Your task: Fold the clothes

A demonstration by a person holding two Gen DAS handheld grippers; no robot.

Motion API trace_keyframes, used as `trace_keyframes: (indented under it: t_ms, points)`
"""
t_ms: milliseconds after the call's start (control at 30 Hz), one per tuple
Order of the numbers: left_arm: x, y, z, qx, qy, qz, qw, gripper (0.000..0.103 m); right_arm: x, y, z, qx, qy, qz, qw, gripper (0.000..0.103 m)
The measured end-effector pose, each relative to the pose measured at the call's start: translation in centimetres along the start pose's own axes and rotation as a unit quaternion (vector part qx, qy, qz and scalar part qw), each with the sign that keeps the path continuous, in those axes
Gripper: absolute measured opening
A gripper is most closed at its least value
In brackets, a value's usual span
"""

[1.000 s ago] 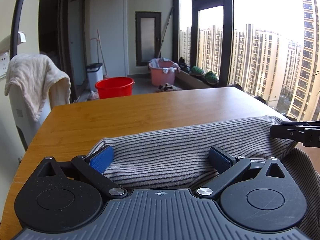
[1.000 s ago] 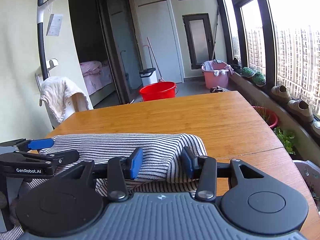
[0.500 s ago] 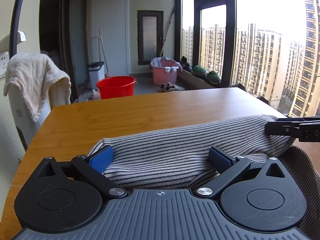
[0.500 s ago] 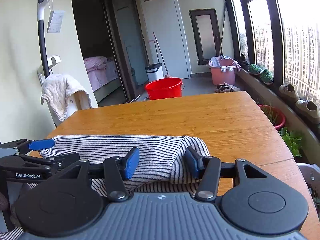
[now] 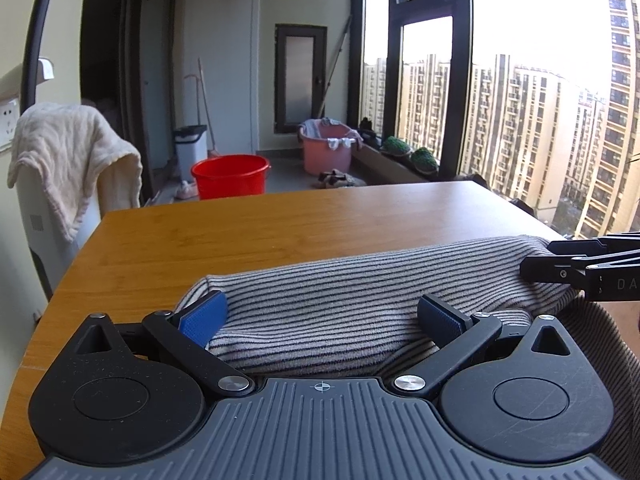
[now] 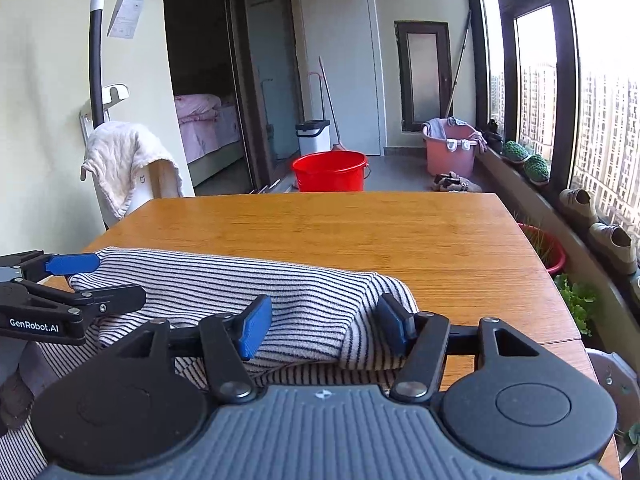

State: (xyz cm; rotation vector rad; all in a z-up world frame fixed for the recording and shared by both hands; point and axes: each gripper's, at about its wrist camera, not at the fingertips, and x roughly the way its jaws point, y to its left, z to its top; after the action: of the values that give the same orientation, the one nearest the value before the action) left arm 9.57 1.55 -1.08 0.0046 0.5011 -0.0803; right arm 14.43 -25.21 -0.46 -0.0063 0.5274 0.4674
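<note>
A striped garment [image 5: 352, 300], folded into a long roll, lies across the near part of a wooden table [image 5: 280, 228]. More of the same striped cloth spreads flat under the roll, toward the near edge.

The left gripper [image 5: 320, 316] hovers low over the left end of the roll. Its jaws stand wide apart, one blue pad at each side of the cloth, and they do not press it. The right gripper [image 6: 324, 324] is at the right end of the roll. Its jaws are opening, the cloth is between them, and the pads look just free of it. In the right wrist view the left gripper's fingers [image 6: 72, 264] reach in from the left side, one above the roll and one in front of it.

The far half of the table is bare wood. Behind it, on the floor, stand a red bucket [image 6: 330, 170], a white bin [image 6: 314, 136] with a broom leaning beside it, and a pink basin [image 6: 452, 148] with laundry over its rim. A cream towel [image 6: 120, 160] hangs over a white appliance at the left. At the right, along the window sill, there are two shoes [image 6: 596, 220], and below them a red pot [image 6: 548, 252] with green plants near it.
</note>
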Motion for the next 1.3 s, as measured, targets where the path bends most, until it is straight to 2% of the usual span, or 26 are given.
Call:
trace_keyframes:
  t_ms: [100,200,267,333,367,400,467,600,633,667,733,800,833,867,900,1000,1133,1300]
  points:
    - [-0.1,0.0,0.0,-0.003,-0.002,-0.001,1.0,0.103,0.0,0.1,0.0,-0.005,0.002,-0.001,1.0,0.06]
    - [-0.8,0.8,-0.1,-0.032,-0.006,-0.011,0.9994,0.103,-0.2,0.6,1.0,-0.023,0.013,0.0,1.0,0.06]
    - [-1.5,1.0,-0.4,-0.038,0.011,-0.008,0.9992,0.103,-0.5,0.9,2.1,-0.036,0.018,0.004,0.999,0.06]
    - [-2.2,1.0,-0.7,-0.035,0.022,-0.016,0.999,0.103,-0.5,1.9,4.1,-0.061,0.01,0.034,0.997,0.06]
    - [-2.5,1.1,-0.9,-0.036,0.026,-0.021,0.9988,0.103,-0.2,2.5,5.2,-0.079,0.011,0.057,0.995,0.062]
    - [-2.7,1.3,-1.0,-0.04,0.028,-0.024,0.9985,0.103,0.6,3.6,6.2,-0.105,0.024,0.089,0.99,0.071]
    - [-3.4,2.5,-0.8,-0.068,0.028,-0.034,0.9967,0.103,2.9,5.7,7.1,-0.155,0.047,0.132,0.978,0.078]
    - [-6.1,6.3,0.2,-0.157,0.009,-0.052,0.9862,0.103,8.3,8.5,6.4,-0.207,0.102,0.149,0.961,0.079]
    - [-7.1,7.5,0.5,-0.173,-0.002,-0.051,0.9837,0.103,9.6,8.5,6.2,-0.198,0.121,0.159,0.96,0.081]
    - [-8.1,8.6,0.9,-0.188,-0.013,-0.05,0.9808,0.103,10.6,8.1,6.3,-0.169,0.138,0.172,0.961,0.088]
    - [-9.4,10.1,1.3,-0.206,-0.028,-0.039,0.9773,0.103,12.1,7.1,6.5,-0.112,0.169,0.198,0.959,0.089]
    - [-10.7,11.6,1.5,-0.225,-0.045,-0.026,0.973,0.103,12.1,6.4,6.2,-0.067,0.18,0.225,0.955,0.064]
    - [-11.1,12.1,1.4,-0.232,-0.05,-0.026,0.971,0.103,11.3,6.7,6.1,-0.071,0.174,0.229,0.955,0.057]
    - [-11.3,12.6,1.7,-0.241,-0.052,-0.03,0.9687,0.103,10.0,7.2,5.9,-0.085,0.164,0.226,0.956,0.044]
    - [-11.2,12.9,1.6,-0.251,-0.048,-0.035,0.9662,0.103,8.4,7.9,5.7,-0.108,0.147,0.222,0.958,0.035]
    - [-10.6,12.9,1.4,-0.273,-0.031,-0.048,0.9604,0.103,3.3,10.1,4.9,-0.191,0.089,0.218,0.953,0.03]
    - [-9.1,10.2,0.9,-0.264,-0.018,-0.068,0.9619,0.103,-1.6,12.3,1.6,-0.281,0.044,0.207,0.936,0.03]
    - [-7.4,6.2,-1.1,-0.26,0.009,-0.037,0.9649,0.103,-4.7,13.8,-2.5,-0.347,0.001,0.177,0.921,0.032]
